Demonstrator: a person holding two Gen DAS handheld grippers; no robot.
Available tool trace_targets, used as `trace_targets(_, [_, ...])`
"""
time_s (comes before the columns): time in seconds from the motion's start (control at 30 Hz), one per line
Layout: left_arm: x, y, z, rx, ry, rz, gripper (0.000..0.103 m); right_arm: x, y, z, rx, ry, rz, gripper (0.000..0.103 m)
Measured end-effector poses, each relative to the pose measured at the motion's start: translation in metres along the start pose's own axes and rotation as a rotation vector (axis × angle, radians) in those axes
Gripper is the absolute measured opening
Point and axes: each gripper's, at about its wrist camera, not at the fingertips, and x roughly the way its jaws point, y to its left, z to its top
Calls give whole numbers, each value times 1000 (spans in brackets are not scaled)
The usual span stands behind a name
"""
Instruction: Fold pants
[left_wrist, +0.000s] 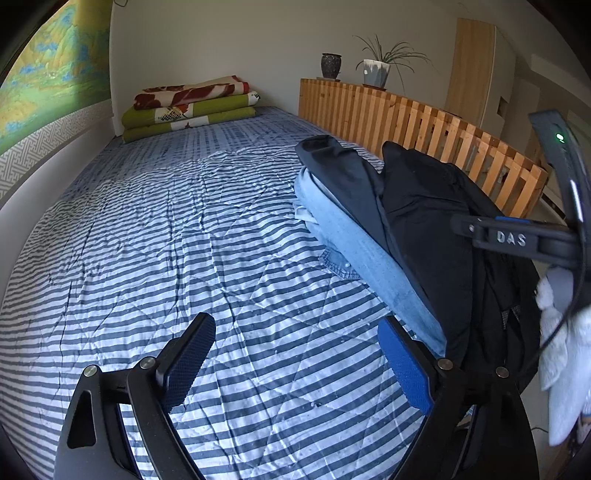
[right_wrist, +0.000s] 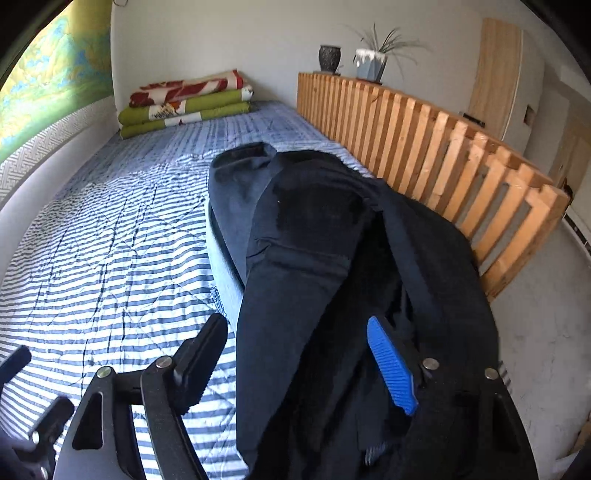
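A heap of pants lies along the right side of the striped bed (left_wrist: 166, 229). Black pants (right_wrist: 317, 229) are on top, over a dark navy pair (right_wrist: 232, 192) and light blue jeans (left_wrist: 354, 243). My left gripper (left_wrist: 297, 325) is open above bare quilt, just left of the heap, with nothing between its blue pads. My right gripper (right_wrist: 295, 321) is open over the near end of the black pants. Black cloth lies in the gap under its fingers, but the pads do not press on it. Its black frame (left_wrist: 509, 238) and a white-gloved hand (left_wrist: 565, 350) show in the left wrist view.
A wooden slatted rail (right_wrist: 424, 147) runs along the bed's right edge, with two plant pots (right_wrist: 369, 64) at its far end. Folded green and red blankets (left_wrist: 188, 110) are stacked at the head of the bed. A wall closes the left side. Floor (right_wrist: 546, 332) lies beyond the rail.
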Motion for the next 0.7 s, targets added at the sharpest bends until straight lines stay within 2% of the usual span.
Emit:
trace_targets(0.37, [20, 18, 2, 3, 23, 33, 92, 48, -3, 29, 29, 71, 70, 68])
trace_targets(0.47, [22, 23, 3, -1, 23, 43, 92, 58, -3, 37, 34, 94, 72, 50])
trace_targets(0.53, [24, 27, 3, -2, 23, 49, 92, 63, -1, 41, 33, 102, 82, 44])
trace_targets(0.6, [25, 31, 2, -3, 23, 55, 92, 64, 1, 42, 29, 99, 79, 24])
trace_targets(0.7, [24, 37, 2, -5, 23, 65, 92, 56, 4, 39, 9, 68, 64, 9])
